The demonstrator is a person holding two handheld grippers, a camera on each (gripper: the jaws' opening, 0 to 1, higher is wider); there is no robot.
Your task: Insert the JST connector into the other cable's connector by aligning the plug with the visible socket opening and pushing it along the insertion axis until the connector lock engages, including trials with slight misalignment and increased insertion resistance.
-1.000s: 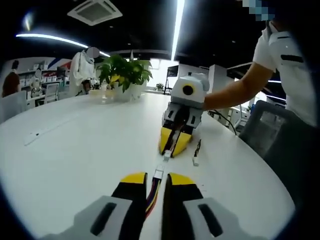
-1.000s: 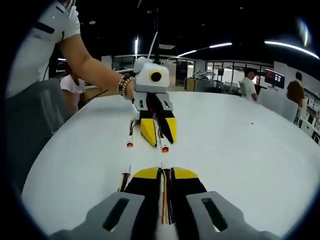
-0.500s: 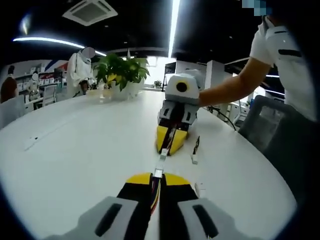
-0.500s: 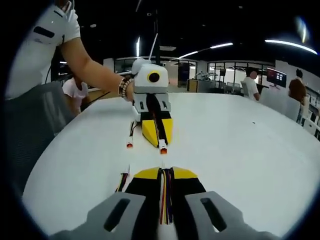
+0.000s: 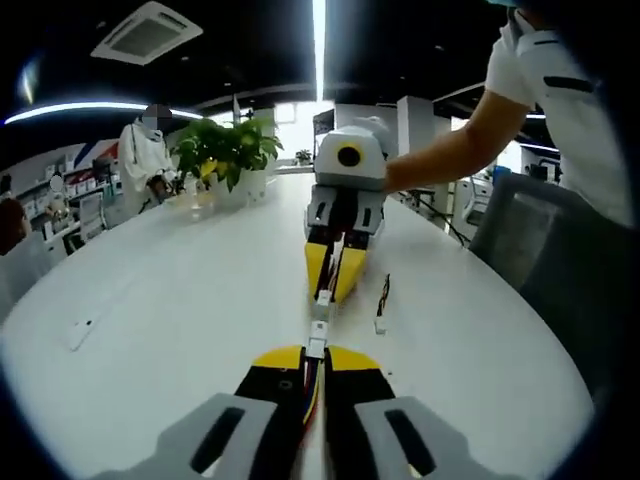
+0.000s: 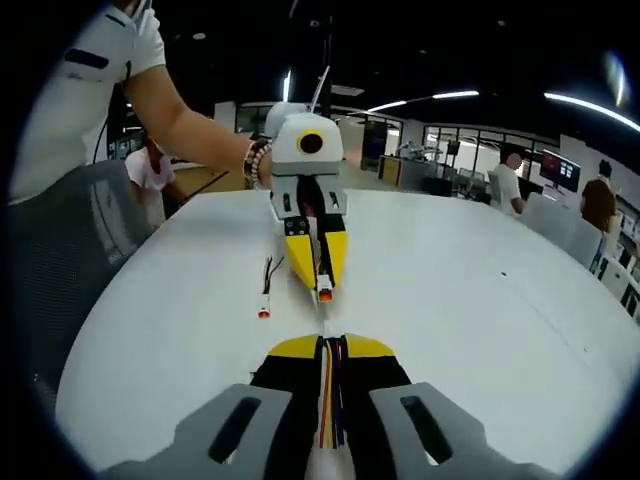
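Note:
In the left gripper view my left gripper (image 5: 316, 353) is shut on a cable of coloured wires, and its white connector (image 5: 317, 347) sticks out past the yellow tips. Facing it, the right gripper (image 5: 334, 278) holds a second cable whose white connector (image 5: 322, 303) points back along the same line. The two connectors lie end to end, a small gap apart. In the right gripper view my right gripper (image 6: 328, 346) is shut on the coloured wires (image 6: 328, 405). The left gripper (image 6: 318, 262) opposite shows an orange-tipped connector (image 6: 324, 294) just ahead of my tips.
A spare cable (image 5: 381, 304) lies on the white table (image 5: 180, 280) beside the grippers, also seen as the spare cable (image 6: 266, 291). A potted plant (image 5: 225, 150) stands at the far edge. A grey chair (image 5: 540, 250) and the person's arm (image 5: 450, 155) flank the right side.
The left gripper's jaws closed from a slight gap onto the cable. The two grippers drew closer and lined up, narrowing the gap between connectors.

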